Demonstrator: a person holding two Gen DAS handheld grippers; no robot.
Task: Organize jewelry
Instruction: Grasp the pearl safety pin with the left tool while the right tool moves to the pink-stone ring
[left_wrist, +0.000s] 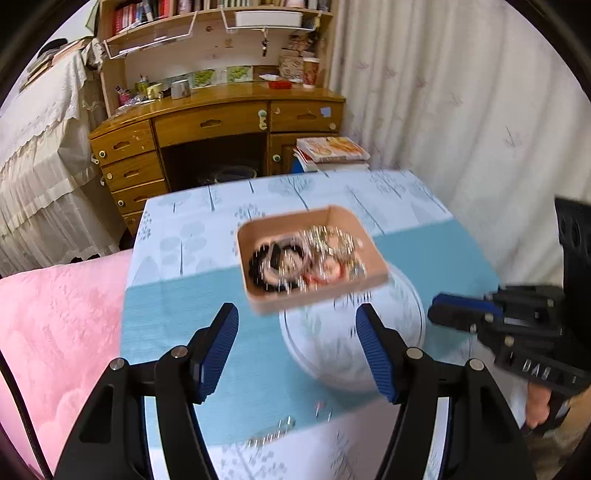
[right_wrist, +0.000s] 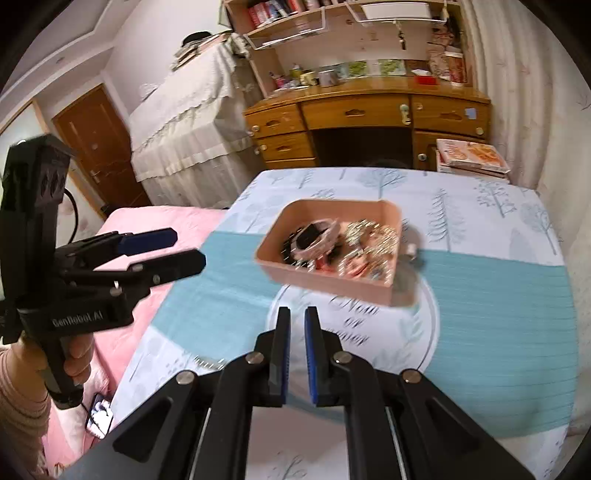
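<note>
A pink box (left_wrist: 280, 301) full of bracelets, beads and silvery chains (left_wrist: 314, 254) sits mid-table on the tree-print cloth. In the right wrist view the same box (right_wrist: 332, 280) holds that jewelry (right_wrist: 343, 243). My left gripper (left_wrist: 295, 314) is open above the cloth just short of the box, with nothing between its fingers. It also shows at the left of the right wrist view (right_wrist: 188, 246). My right gripper (right_wrist: 297, 314) is shut and empty, near the box's front; it enters the left wrist view from the right (left_wrist: 437, 306). A loose silvery chain (left_wrist: 269, 435) lies on the cloth near me, blurred.
The table (left_wrist: 177, 332) stands against a pink bed (left_wrist: 55, 314) on the left. A wooden desk (left_wrist: 214, 122) with shelves and a stack of books (left_wrist: 332, 149) lie beyond it. A curtain (left_wrist: 461, 110) hangs at the right. A phone (right_wrist: 99, 415) lies on the bed.
</note>
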